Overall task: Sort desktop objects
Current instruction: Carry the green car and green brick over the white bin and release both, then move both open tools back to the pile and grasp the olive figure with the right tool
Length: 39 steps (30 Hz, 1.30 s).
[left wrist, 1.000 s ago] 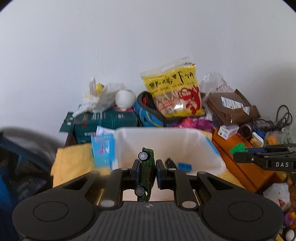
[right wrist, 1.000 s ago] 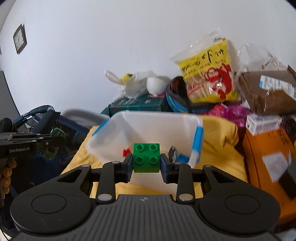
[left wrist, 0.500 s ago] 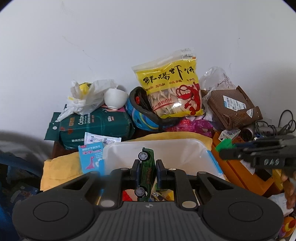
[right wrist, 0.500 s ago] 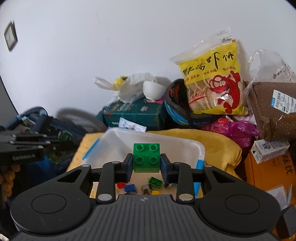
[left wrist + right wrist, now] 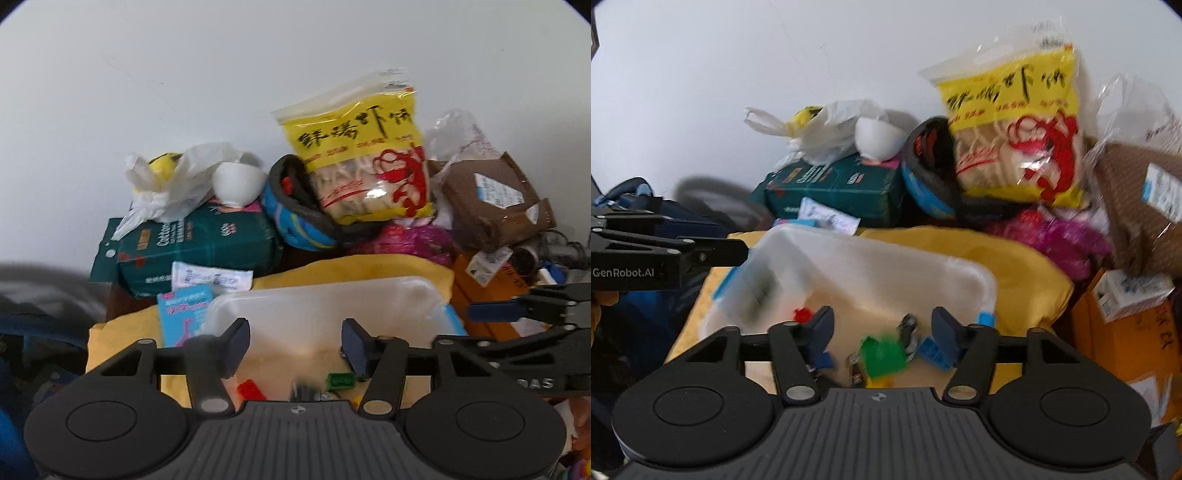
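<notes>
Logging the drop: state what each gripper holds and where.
Nothing: left gripper and right gripper are opening, empty, above the bin.

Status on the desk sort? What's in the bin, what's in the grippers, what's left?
Done: small toys already lie in the white bin, among them a red piece and a blue brick. In hand: nothing is gripped. The left gripper and right gripper are opening over the bin, and a blurred green block sits below the right one. Left: cannot tell; no loose toys show outside the bin.

green block [image 5: 882, 356]: blurred, tilted, in bin [image 5: 960, 273]; green car [image 5: 304, 391]: blurred, in bin
</notes>
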Available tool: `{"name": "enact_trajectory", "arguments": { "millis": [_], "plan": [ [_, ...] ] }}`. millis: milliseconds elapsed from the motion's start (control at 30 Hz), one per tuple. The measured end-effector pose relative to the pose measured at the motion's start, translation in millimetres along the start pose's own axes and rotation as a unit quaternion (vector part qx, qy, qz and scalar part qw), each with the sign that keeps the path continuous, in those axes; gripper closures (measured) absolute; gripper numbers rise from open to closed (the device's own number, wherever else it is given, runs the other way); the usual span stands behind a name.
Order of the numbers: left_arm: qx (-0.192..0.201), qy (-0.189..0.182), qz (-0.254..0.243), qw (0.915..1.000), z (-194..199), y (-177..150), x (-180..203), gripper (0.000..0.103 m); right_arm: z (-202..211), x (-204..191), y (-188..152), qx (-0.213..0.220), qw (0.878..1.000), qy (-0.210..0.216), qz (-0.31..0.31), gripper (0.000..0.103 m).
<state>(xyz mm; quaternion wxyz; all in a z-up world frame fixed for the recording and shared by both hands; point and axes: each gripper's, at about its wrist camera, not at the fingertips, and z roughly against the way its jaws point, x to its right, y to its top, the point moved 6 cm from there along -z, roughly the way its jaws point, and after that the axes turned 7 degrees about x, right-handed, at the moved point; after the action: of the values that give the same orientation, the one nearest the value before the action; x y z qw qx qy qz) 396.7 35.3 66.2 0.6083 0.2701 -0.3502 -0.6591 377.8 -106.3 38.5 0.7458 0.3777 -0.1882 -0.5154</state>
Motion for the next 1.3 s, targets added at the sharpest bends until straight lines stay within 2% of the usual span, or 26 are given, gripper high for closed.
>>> {"name": "enact_trajectory", "arguments": {
  "millis": [100,167,300,467,533,633,733,833,933,1067,1133,1200,1300],
  "plan": [
    [-0.004,-0.009,0.017,0.9998,5,-21,-5,0.044,3,0,-11,0.005,1.000,0.007,0.000,0.040],
    [0.002,-0.014,0.011,0.9998,15,-42,-5,0.044,12,-1,-23,0.016,1.000,0.014,0.000,0.039],
    [0.028,-0.025,-0.014,0.9992,47,-109,0,0.044,37,-8,-78,0.027,0.999,0.031,0.004,0.036],
    [-0.003,-0.024,-0.001,0.9997,68,-211,5,0.044,50,-27,-185,-0.028,0.999,0.039,0.024,0.036],
    [-0.022,-0.025,0.007,0.9994,74,-243,9,0.044,52,-35,-221,-0.055,0.997,0.054,0.021,0.036],
    [-0.046,-0.026,0.029,0.9982,75,-273,11,0.044,52,-51,-258,-0.086,0.994,0.071,0.006,0.036],
    [-0.058,-0.028,0.040,0.9972,70,-286,14,0.044,49,-64,-269,-0.091,0.993,0.075,0.004,0.036],
    [-0.059,-0.038,0.019,0.9974,62,-285,26,0.044,44,-77,-271,-0.090,0.993,0.080,0.001,0.035],
    [-0.061,-0.029,0.007,0.9977,52,-286,31,0.044,37,-85,-275,-0.094,0.993,0.072,0.013,0.034],
    [-0.065,-0.027,0.016,0.9974,45,-287,34,0.044,32,-90,-280,-0.092,0.993,0.064,0.027,0.034],
    [-0.064,-0.027,0.013,0.9975,42,-285,37,0.044,34,-90,-279,-0.086,0.994,0.069,0.027,0.045],
    [-0.062,-0.028,0.009,0.9977,42,-282,41,0.044,37,-89,-276,-0.082,0.994,0.073,0.025,0.065],
    [-0.063,-0.036,-0.006,0.9974,41,-282,47,0.044,40,-86,-277,-0.085,0.993,0.074,0.027,0.068]
  ]
}}
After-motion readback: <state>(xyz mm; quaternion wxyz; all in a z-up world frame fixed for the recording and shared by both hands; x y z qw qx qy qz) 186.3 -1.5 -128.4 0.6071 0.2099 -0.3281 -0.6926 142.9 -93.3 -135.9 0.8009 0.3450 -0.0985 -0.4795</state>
